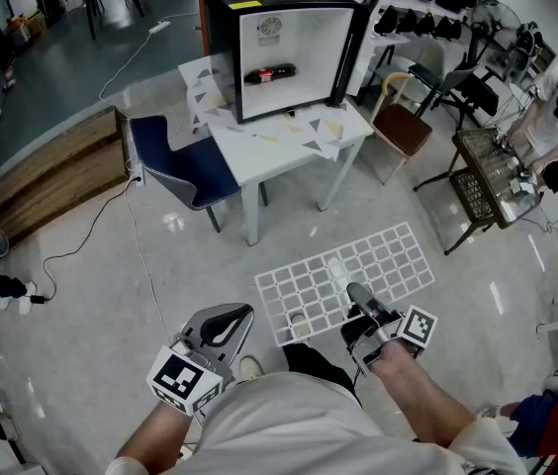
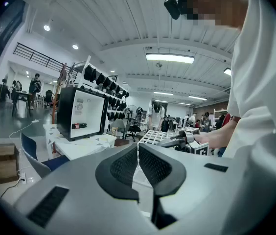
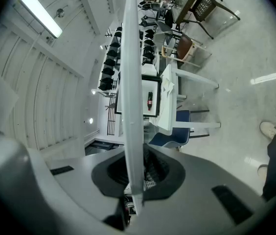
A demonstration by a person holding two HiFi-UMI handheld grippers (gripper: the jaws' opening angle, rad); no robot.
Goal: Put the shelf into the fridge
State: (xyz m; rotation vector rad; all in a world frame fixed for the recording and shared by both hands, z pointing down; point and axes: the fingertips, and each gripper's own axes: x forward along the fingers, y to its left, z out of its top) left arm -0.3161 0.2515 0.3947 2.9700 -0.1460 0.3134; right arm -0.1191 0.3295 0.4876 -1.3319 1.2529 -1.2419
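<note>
White wire-grid shelf (image 1: 378,260), clamped in the right gripper's (image 1: 356,303) jaws, hangs above the floor, well short of the open black fridge (image 1: 222,57) on the white worktop (image 1: 279,151); the left gripper's (image 1: 222,327) jaws sit together, empty.

One fridge (image 1: 228,38), one wire shelf (image 1: 383,257), one bottle (image 1: 270,73), one white table (image 1: 294,150) and two hand-held grippers (image 1: 228,325) (image 1: 358,297).

The person wears a white short-sleeved shirt (image 1: 289,424), dark trousers (image 1: 311,357) and a white shoe (image 1: 249,366). The left tongs (image 1: 232,317) and right tongs (image 1: 358,300) have smooth grey plastic shells. Black ribbed pads (image 2: 126,166) sit in rounded black surrounds, and narrow black rectangular inlays lie on the shell to either side. Each of the tongs carries a white cube with black square markers (image 1: 182,377).
</note>
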